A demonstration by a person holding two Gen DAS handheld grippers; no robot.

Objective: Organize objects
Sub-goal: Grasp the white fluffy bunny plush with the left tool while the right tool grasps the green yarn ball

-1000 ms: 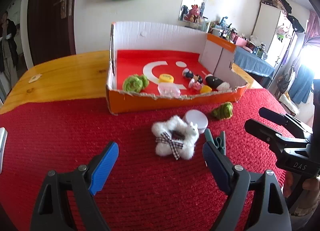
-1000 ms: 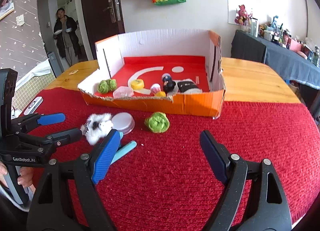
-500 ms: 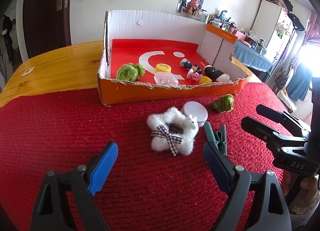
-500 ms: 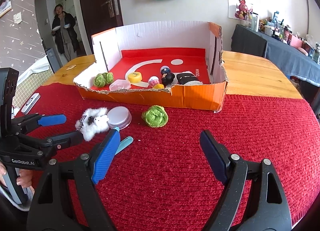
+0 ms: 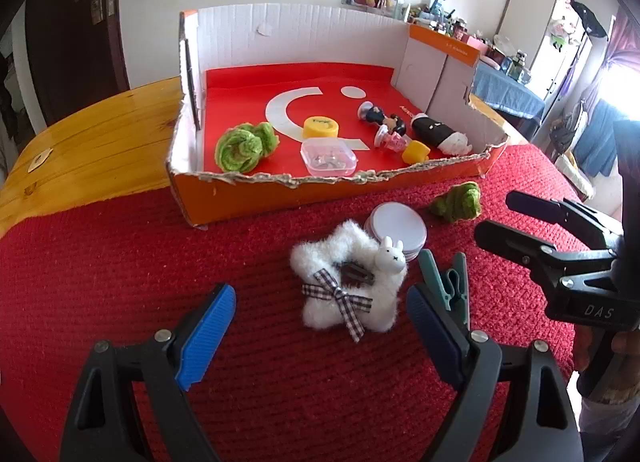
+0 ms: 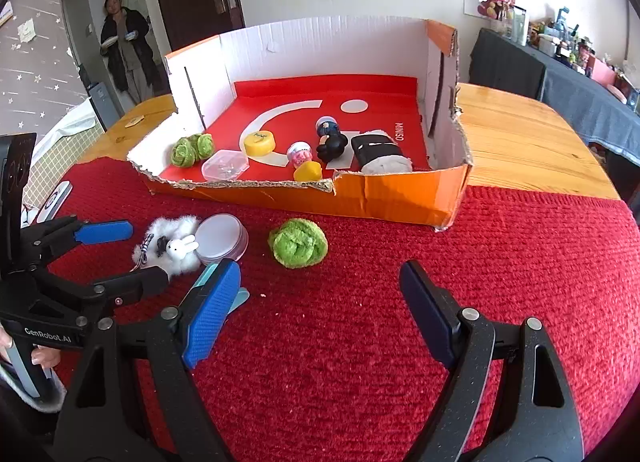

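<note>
Both sets of jaws stood wide with nothing between them: the left gripper point(image 5: 320, 326) hung over the white plush star, the right gripper point(image 6: 320, 302) over bare mat in front of the loose green ball.

The wooden table point(image 6: 520, 142), glossy and honey-coloured, was half covered by a red knitted mat point(image 5: 120, 262) with a ribbed weave. On it sat the cardboard box point(image 5: 320, 198), orange outside, white corrugated walls, red printed floor, its front edge torn ragged. Only the right wrist view showed a person point(image 6: 124, 50) standing in the doorway and a flat white remote-like object point(image 6: 54, 200) at the mat's left edge; only the left wrist view showed the white wardrobe point(image 5: 532, 10) and the bright window side of the room.

Inside the box lay a black-and-white plush roll point(image 6: 380, 154), two green yarn balls point(image 5: 244, 144) touching each other, a clear plastic case point(image 5: 328, 158), a yellow round cap point(image 5: 320, 128), small figurines point(image 5: 384, 124) and a yellow cup-like piece point(image 5: 416, 152).

Outside, near the front wall, lay the green yarn ball point(image 6: 298, 242), a round white tin lid point(image 5: 396, 226), the fluffy white star point(image 5: 348, 282) with a checked bow and a small rabbit figure, touching the lid, and a teal clothes peg point(image 5: 448, 282) just beside the star.
</note>
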